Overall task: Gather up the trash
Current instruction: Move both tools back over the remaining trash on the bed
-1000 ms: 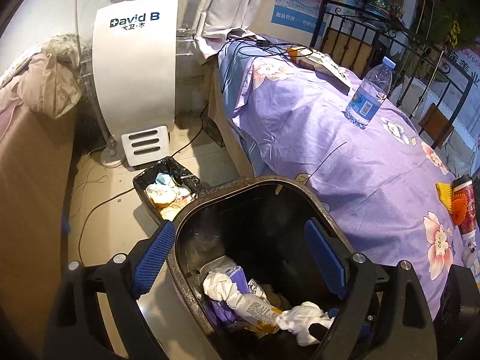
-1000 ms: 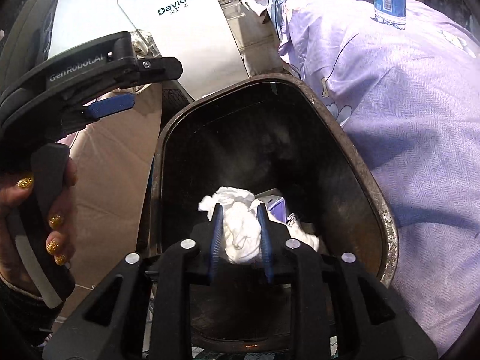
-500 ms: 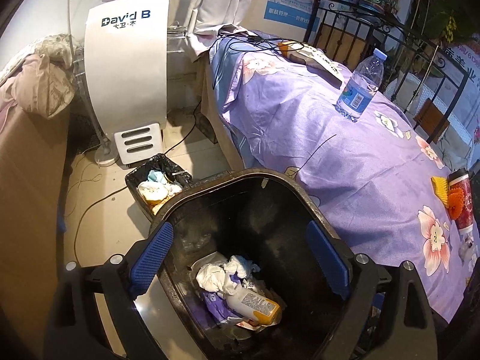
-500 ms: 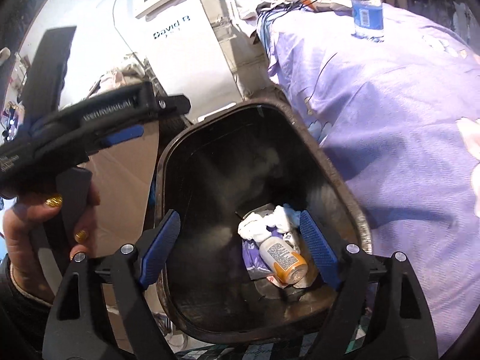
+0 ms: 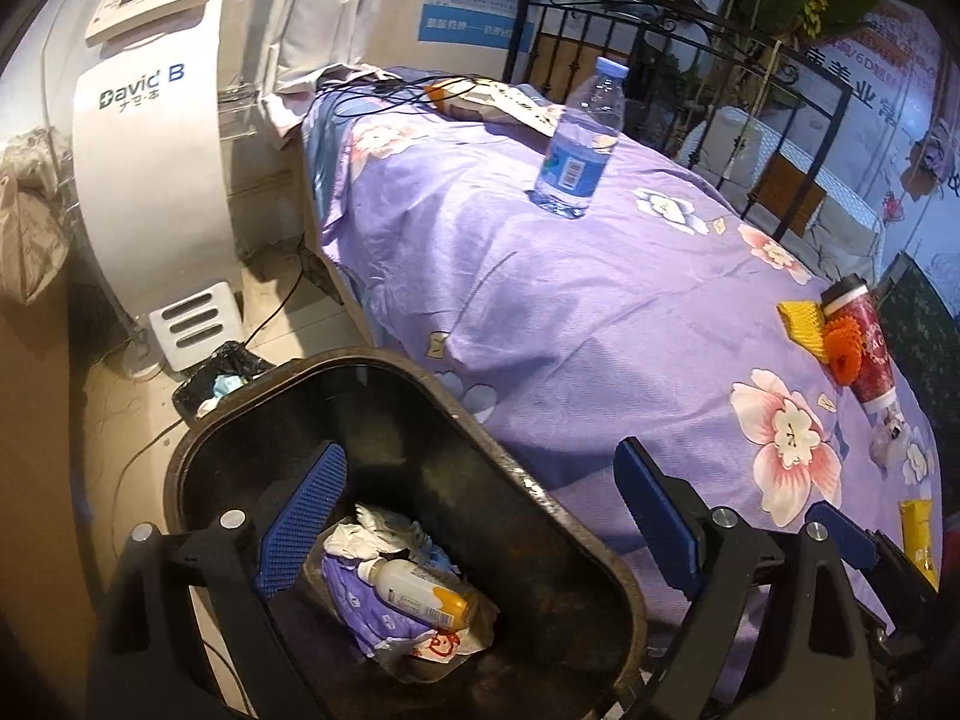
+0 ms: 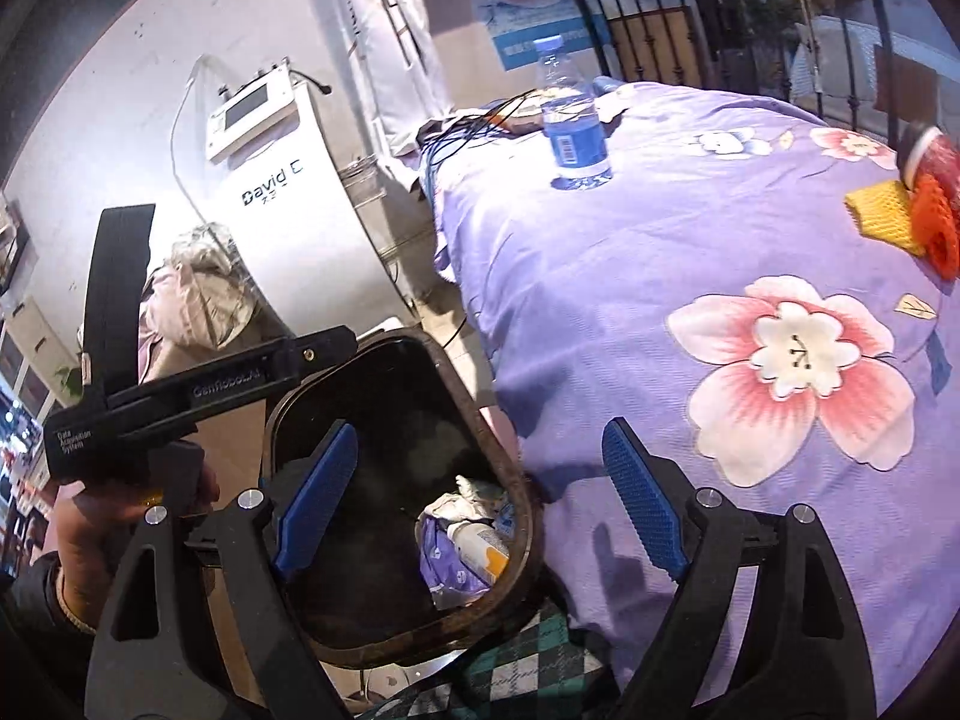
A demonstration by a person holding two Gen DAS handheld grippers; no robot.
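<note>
A dark trash bin (image 5: 252, 420) (image 6: 282, 420) stands beside the purple flowered bed. Inside lie white tissues (image 5: 372, 531), a small bottle (image 5: 420, 594) (image 6: 480, 546) and a purple wrapper (image 5: 372, 618). My left gripper (image 5: 474, 522) is open and empty above the bin's right rim. My right gripper (image 6: 480, 492) is open and empty over the bin's edge and the bed. On the bed lie a clear water bottle (image 5: 579, 144) (image 6: 570, 126), a red cup (image 5: 864, 348), yellow and orange foam nets (image 5: 801, 324) (image 6: 882, 216) and a yellow packet (image 5: 918, 540).
A white "David B" machine (image 5: 150, 168) (image 6: 288, 192) stands by the wall. A small black-bagged bin (image 5: 222, 378) with trash sits on the floor behind the big bin. Cables (image 5: 384, 90) lie at the bed's head. An iron rail (image 5: 690, 18) runs behind.
My right gripper opened and dropped the white tissue into the bin, then rose and swung right over the bed. My left gripper also shifted up and right.
</note>
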